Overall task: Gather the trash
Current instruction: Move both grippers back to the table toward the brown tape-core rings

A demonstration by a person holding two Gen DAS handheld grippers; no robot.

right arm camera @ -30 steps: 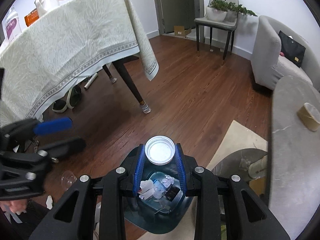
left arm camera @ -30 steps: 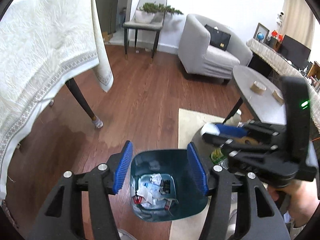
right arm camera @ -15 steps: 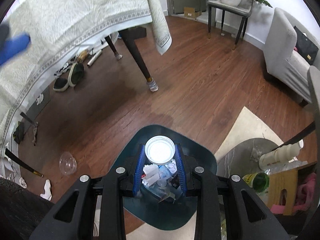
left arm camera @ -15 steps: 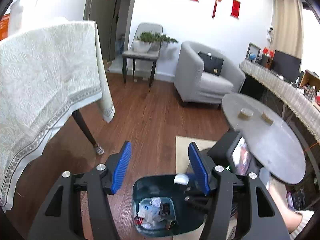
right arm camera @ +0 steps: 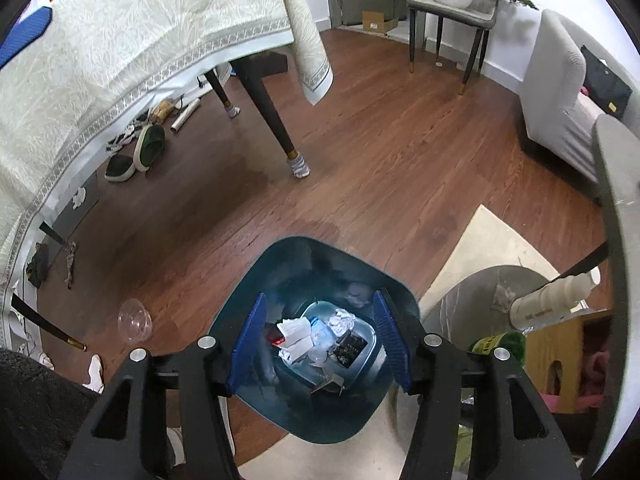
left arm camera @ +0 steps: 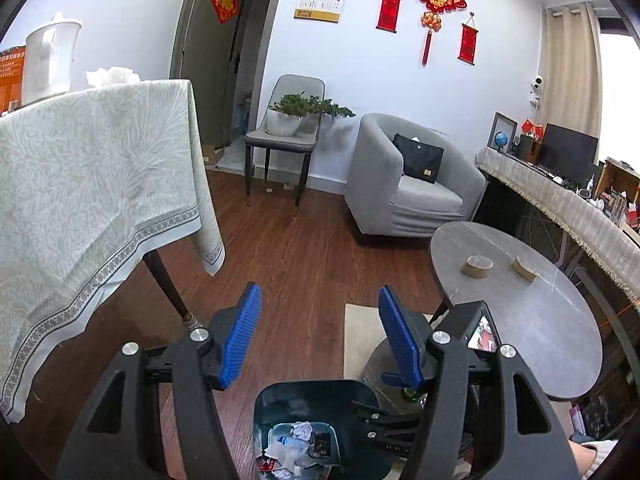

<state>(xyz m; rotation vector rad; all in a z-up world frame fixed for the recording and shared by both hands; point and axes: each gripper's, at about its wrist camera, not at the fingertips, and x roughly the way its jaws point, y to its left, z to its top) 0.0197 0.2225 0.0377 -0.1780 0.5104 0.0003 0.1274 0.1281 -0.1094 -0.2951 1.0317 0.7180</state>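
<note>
Here both grippers' fingers [right arm camera: 386, 334] stand spread and empty above the trash-filled bin [right arm camera: 280, 280].

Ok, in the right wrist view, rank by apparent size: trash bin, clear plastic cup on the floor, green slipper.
1. Trash bin, by far.
2. Green slipper.
3. Clear plastic cup, only slightly smaller; fisheye distortion makes this pair unsure.

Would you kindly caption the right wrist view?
Right gripper, jaws open and empty, above the blue trash bin holding discarded scraps.

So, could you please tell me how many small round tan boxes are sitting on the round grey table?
2. One round box sits near the middle of the round grey table; the other box lies just right of it, nearer the far edge. None seem hidden.
</note>
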